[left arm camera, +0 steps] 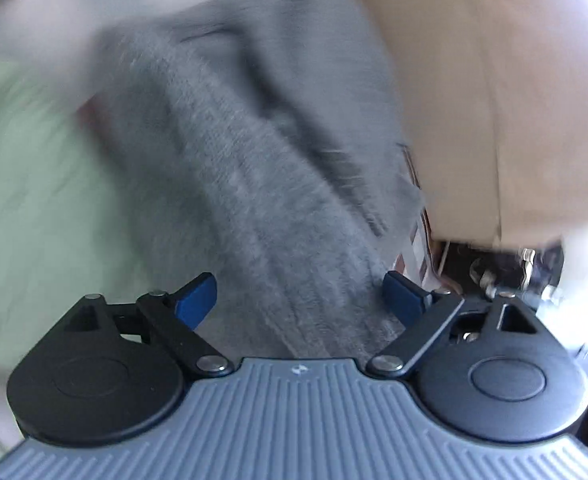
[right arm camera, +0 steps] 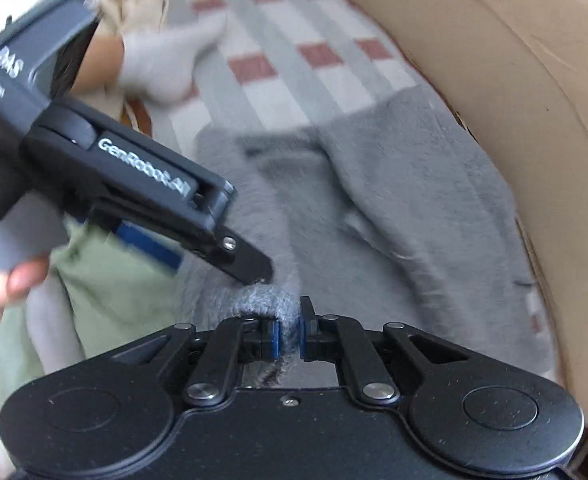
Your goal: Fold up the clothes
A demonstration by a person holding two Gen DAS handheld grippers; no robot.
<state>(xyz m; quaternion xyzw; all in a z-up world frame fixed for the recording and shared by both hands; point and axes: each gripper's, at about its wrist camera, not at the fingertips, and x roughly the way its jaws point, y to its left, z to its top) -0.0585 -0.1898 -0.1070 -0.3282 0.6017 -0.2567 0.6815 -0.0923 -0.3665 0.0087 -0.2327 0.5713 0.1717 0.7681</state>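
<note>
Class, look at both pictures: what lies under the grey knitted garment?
Under the grey garment lies a checked cloth, with green fabric beside it. What lies beneath its middle is covered.

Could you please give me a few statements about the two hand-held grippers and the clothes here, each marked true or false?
1. The right hand-held gripper is shut on a fold of the grey knit garment. True.
2. The left hand-held gripper is clamped tight on the grey knit garment. False: its jaws stand wide apart, with the knit lying between them.
3. A light green garment lies beside the grey one. True.
4. The grey knit garment lies on a plain black cloth. False: the checked cloth under it is white, grey and red.
5. A cardboard wall stands along the garment's far side. True.
</note>
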